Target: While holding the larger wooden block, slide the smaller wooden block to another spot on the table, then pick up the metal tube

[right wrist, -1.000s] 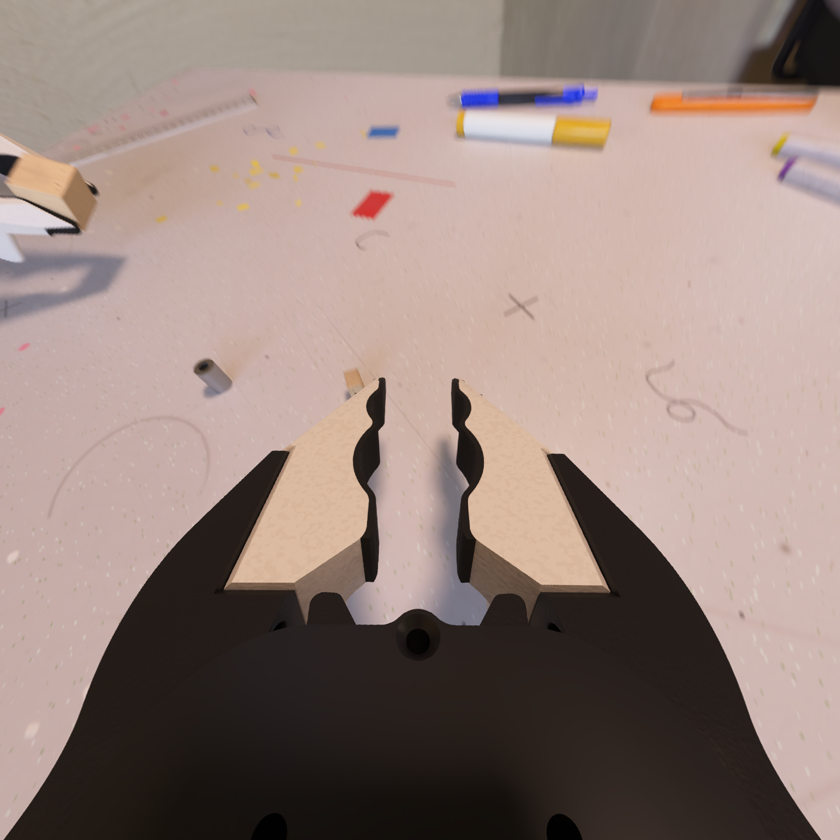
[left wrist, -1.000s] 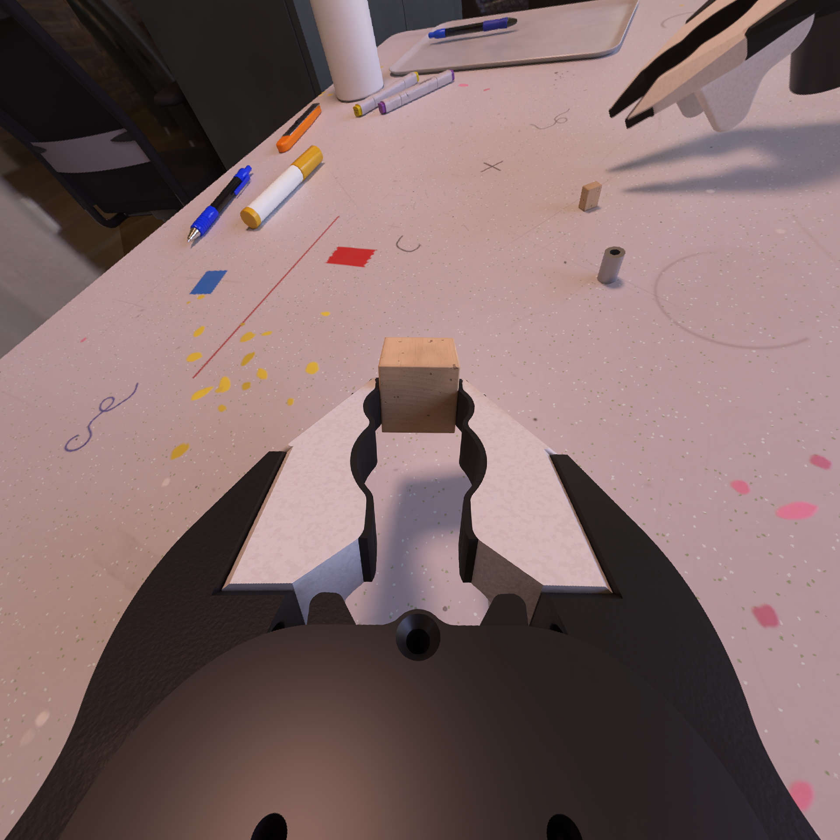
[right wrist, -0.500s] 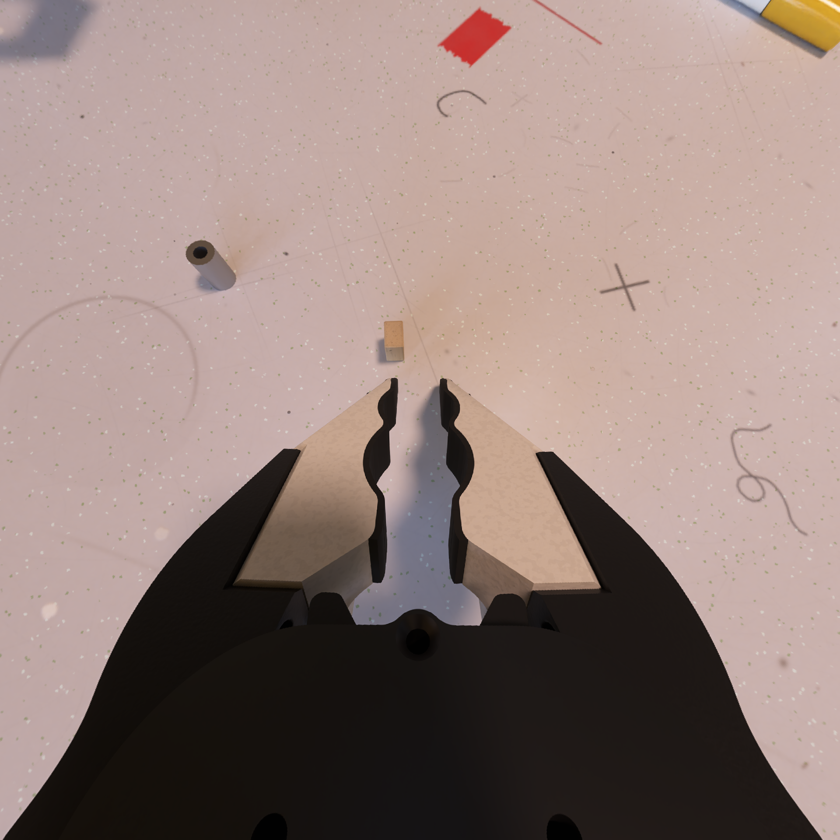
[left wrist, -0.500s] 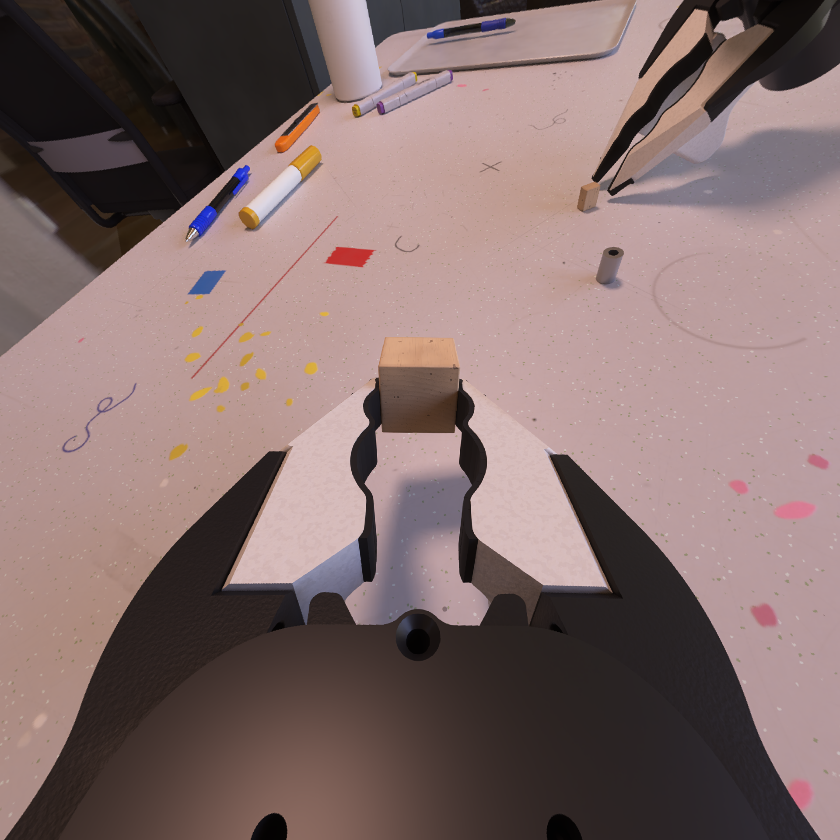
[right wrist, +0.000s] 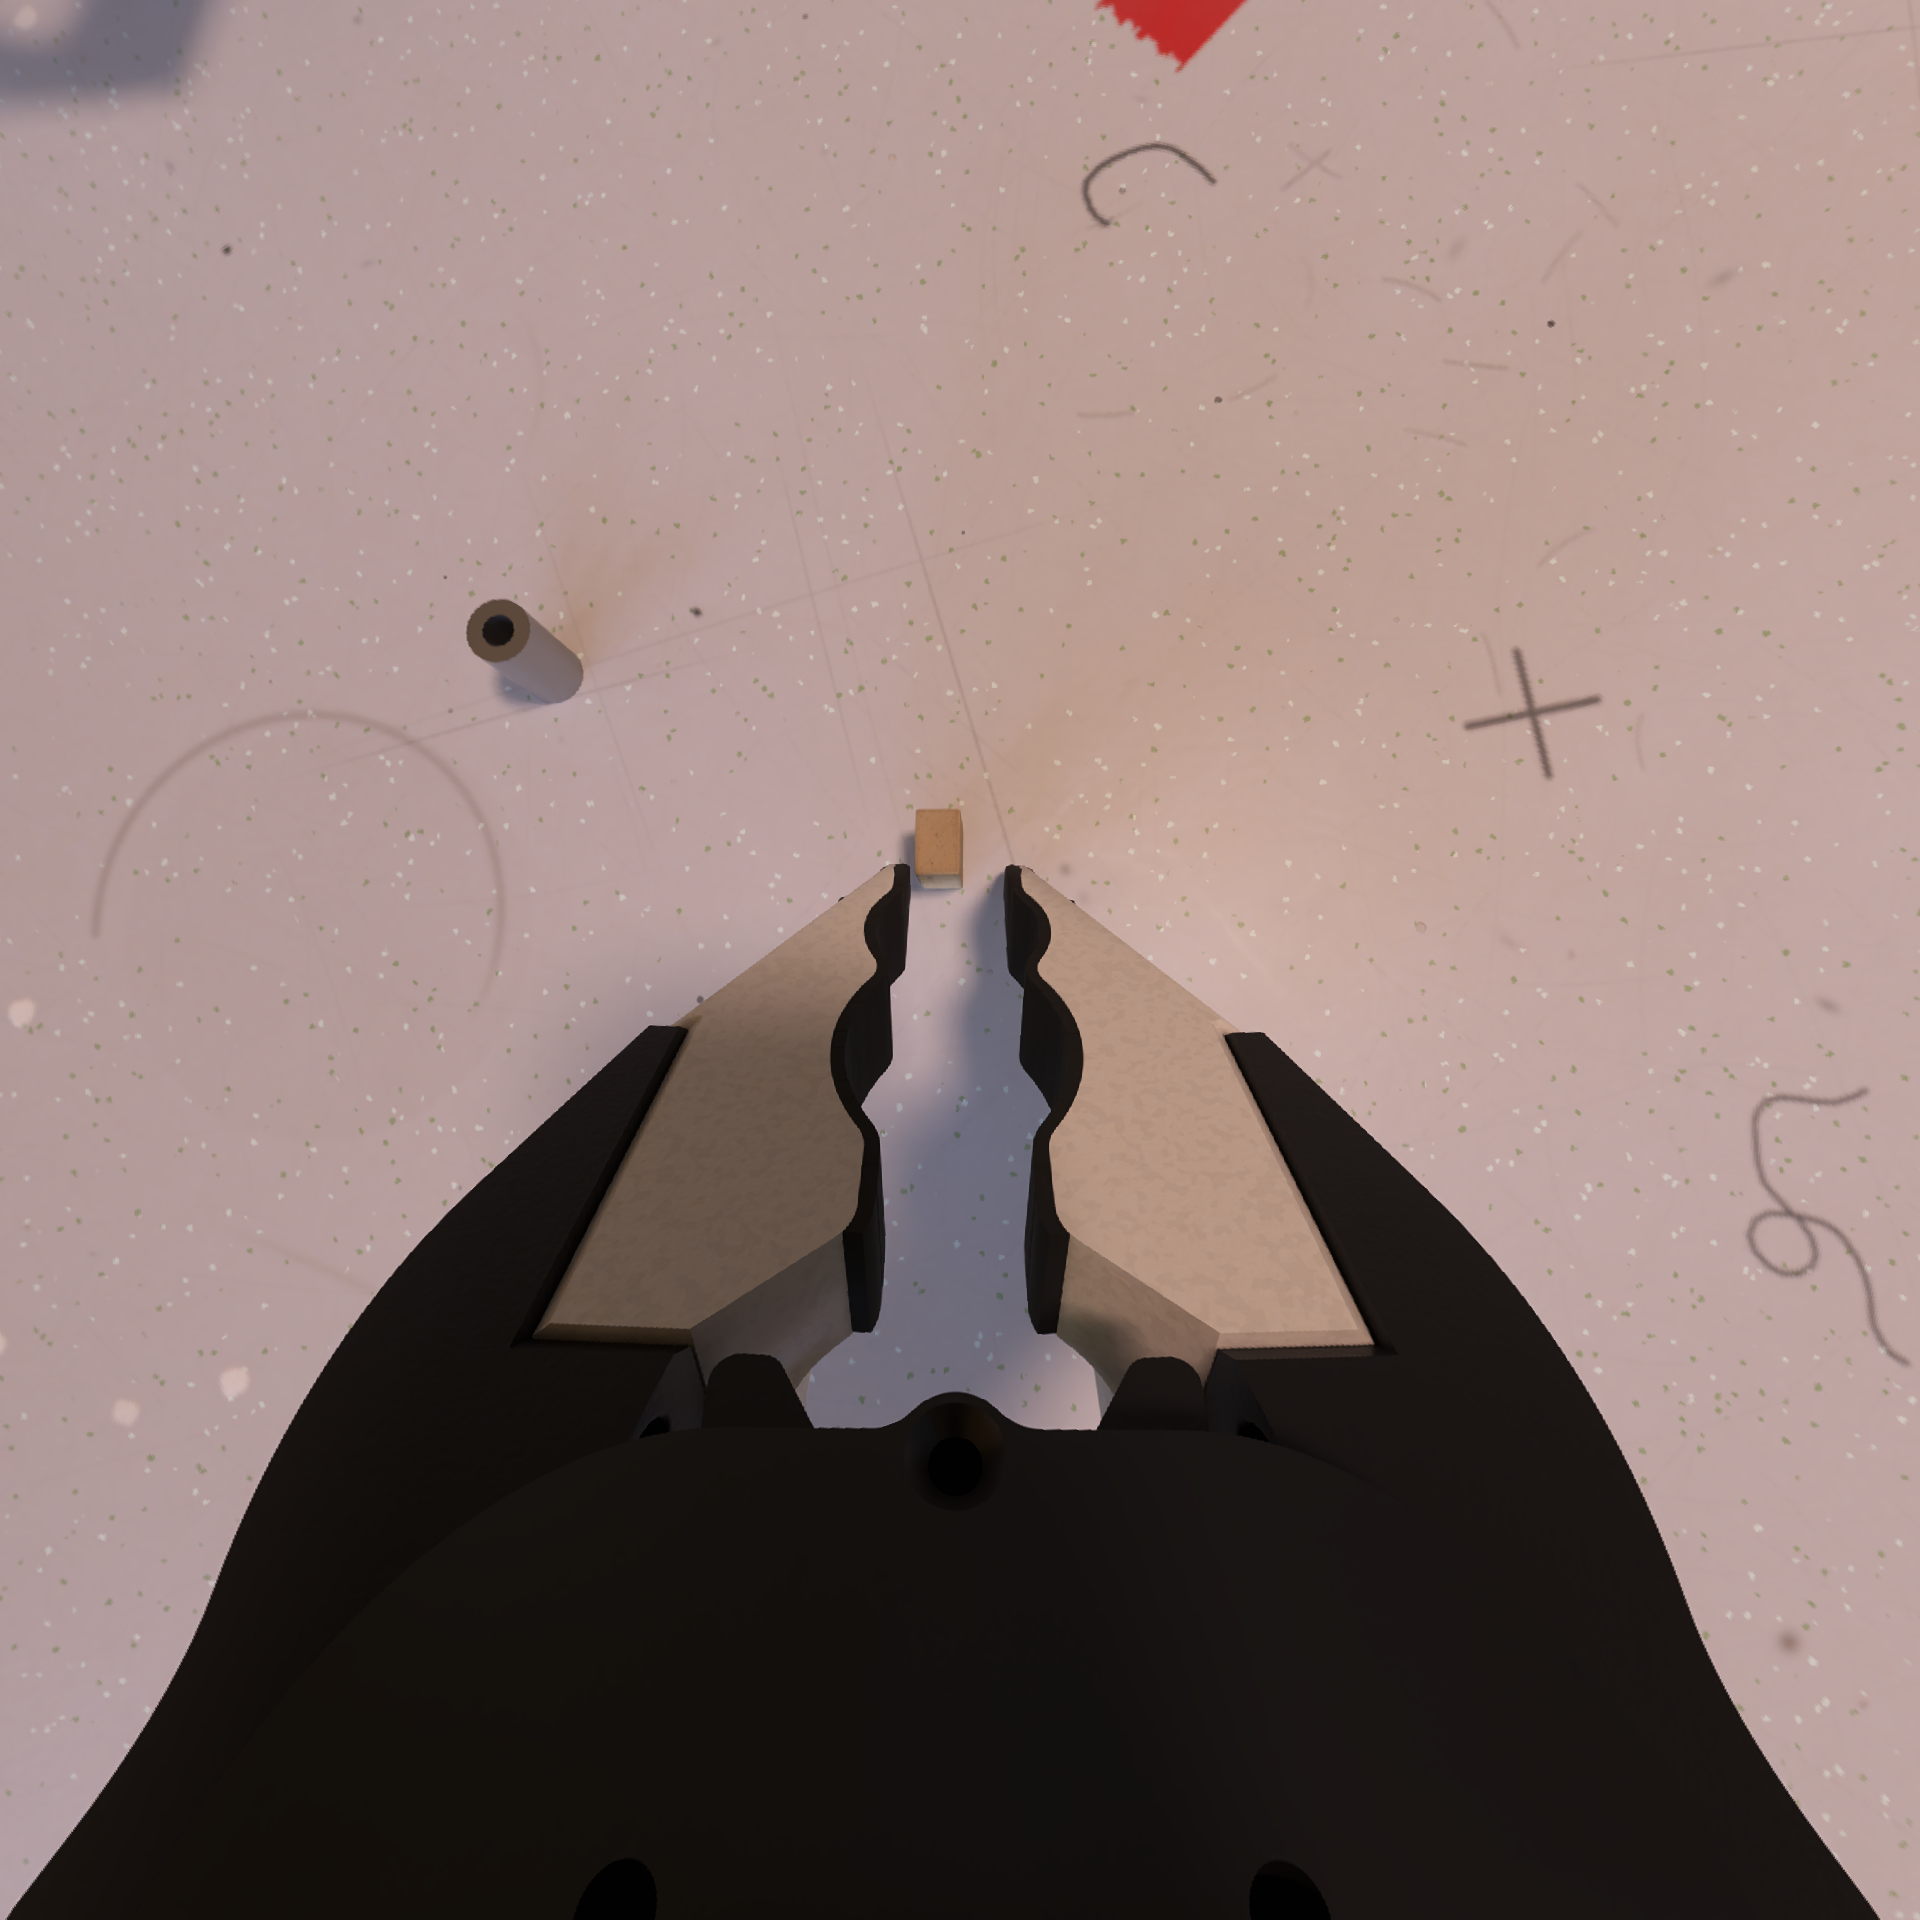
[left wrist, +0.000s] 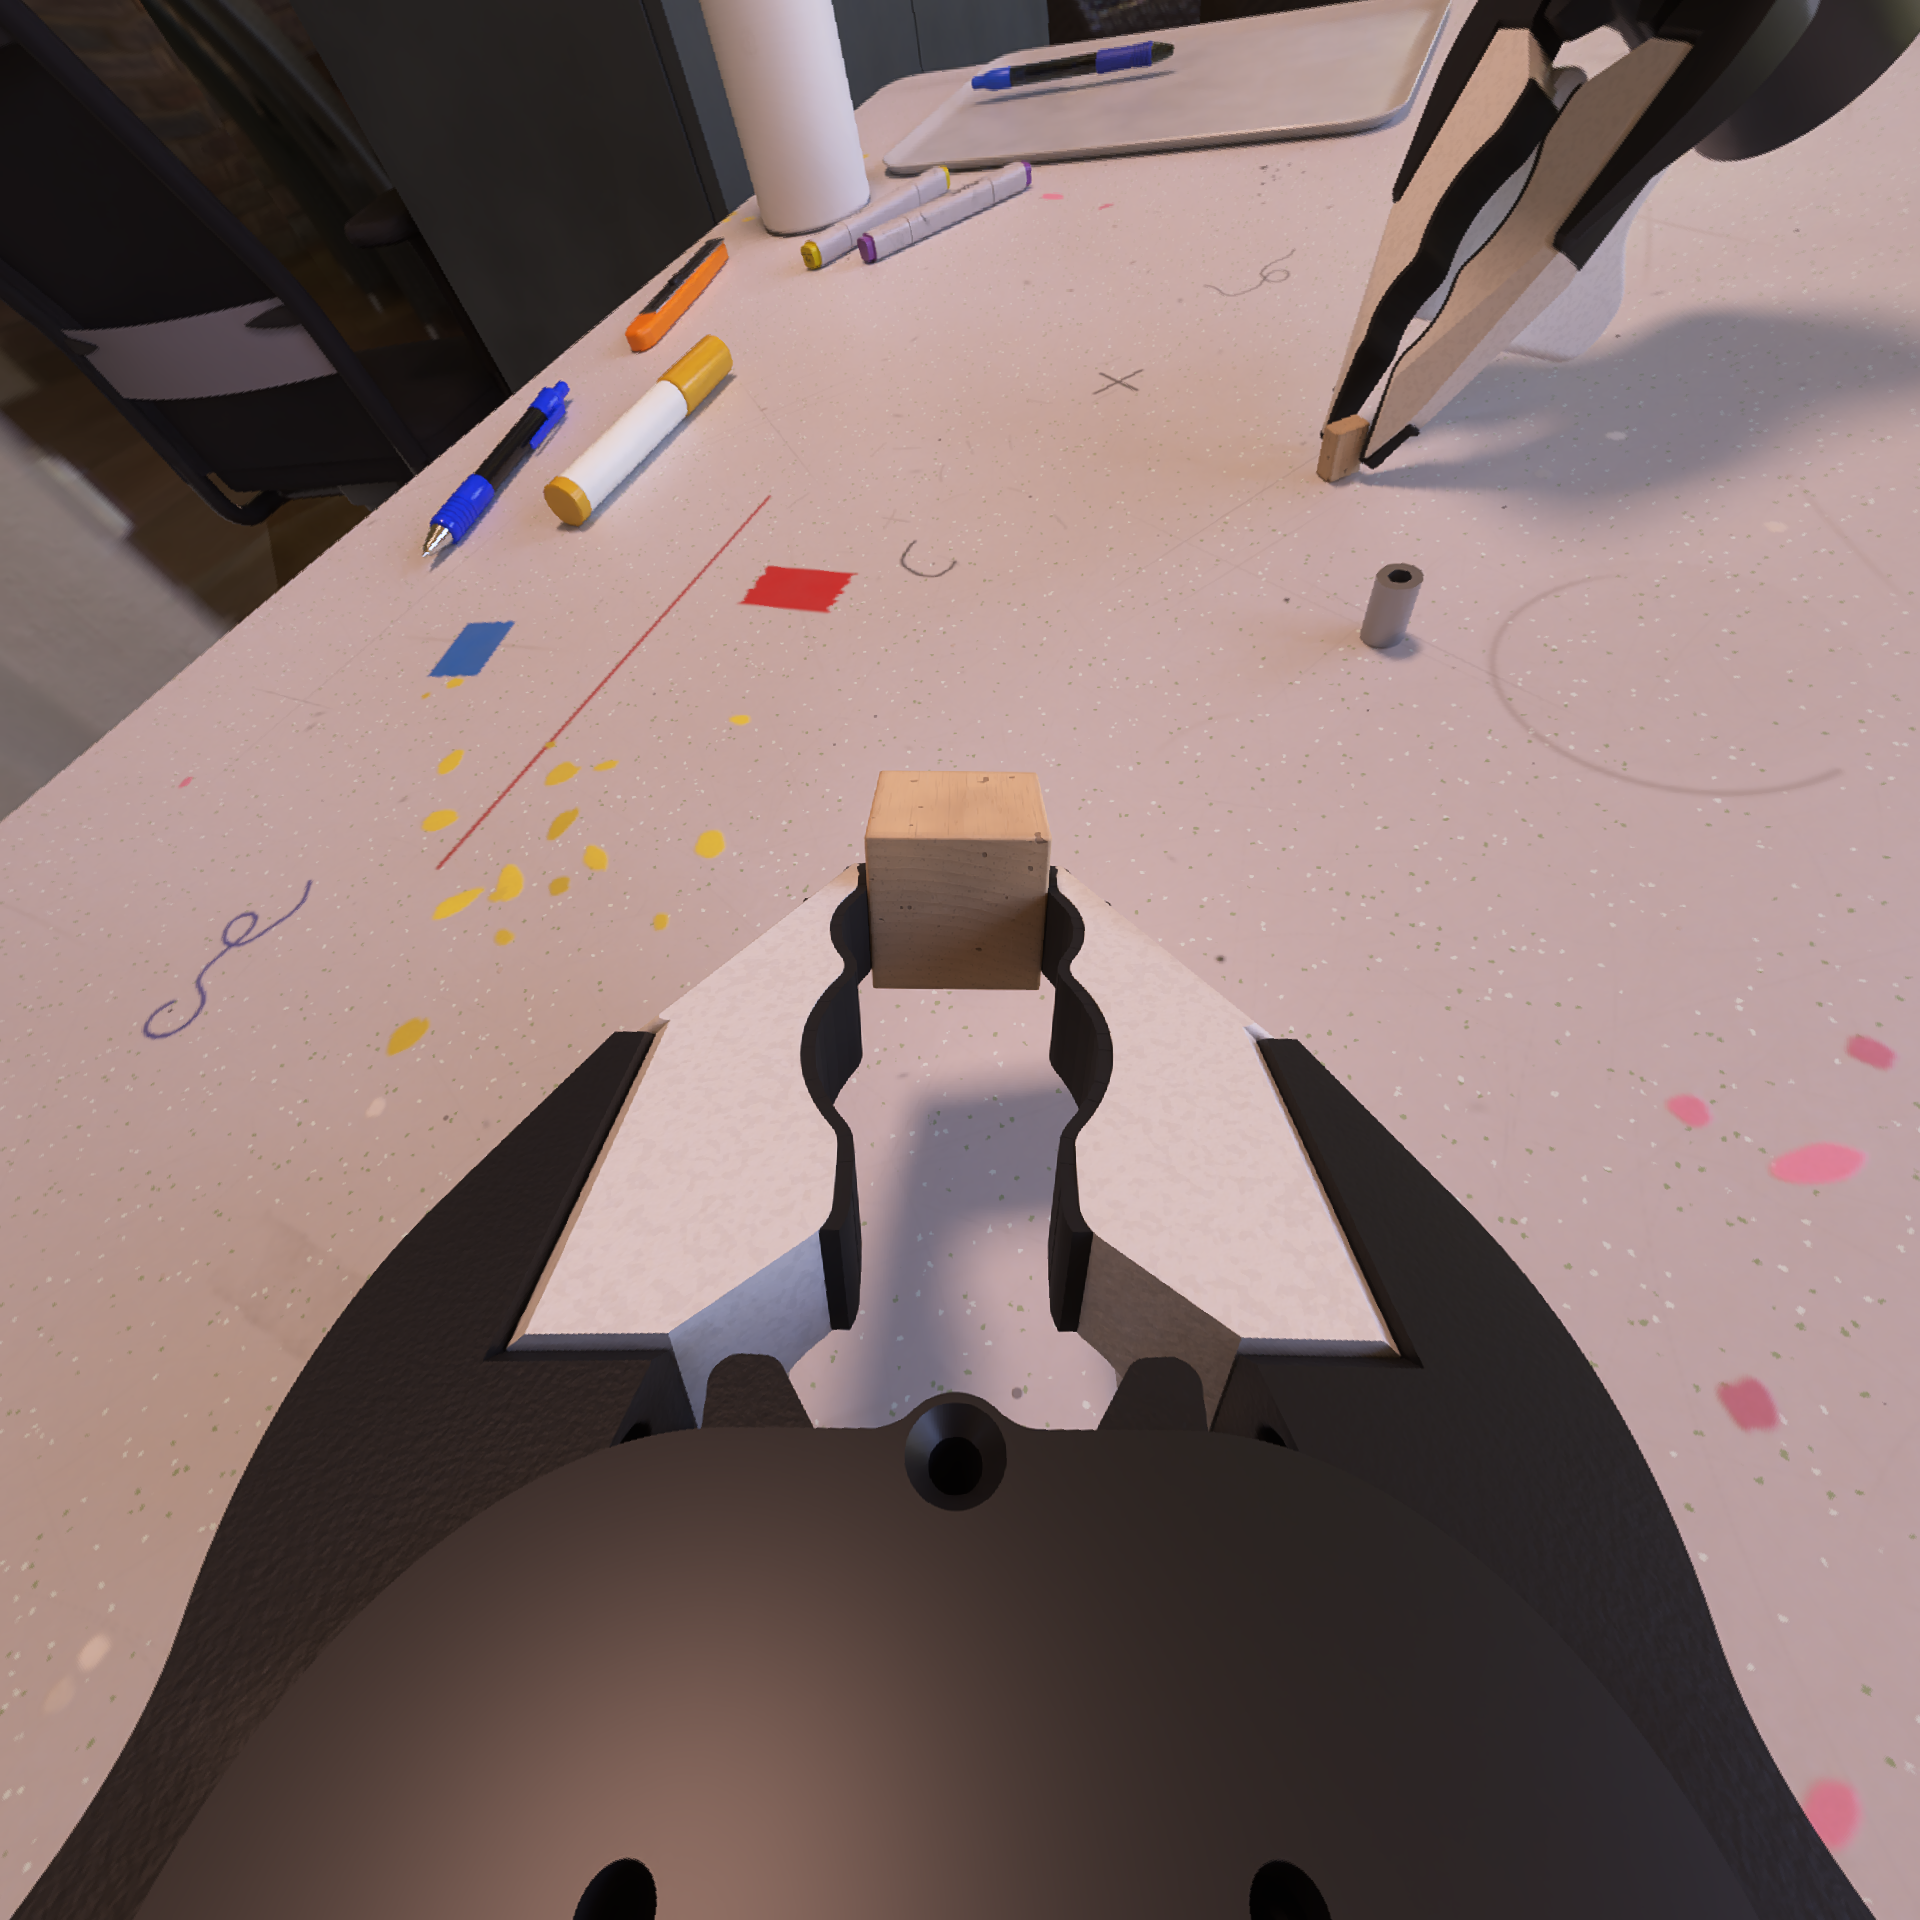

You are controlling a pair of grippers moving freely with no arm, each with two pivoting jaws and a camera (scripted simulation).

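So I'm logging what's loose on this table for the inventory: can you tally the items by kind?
Wooden blocks: 2 (larger wooden block, smaller wooden block)
Metal tube: 1
Pens: 2 ()
Markers: 4 ()
Tray: 1
White roll: 1
Total: 11

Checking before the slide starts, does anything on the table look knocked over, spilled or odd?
Nothing stands out. The metal tube stands upright, the smaller wooden block sits on the table at the right claw tips, and the larger wooden block sits squarely in the left claw.
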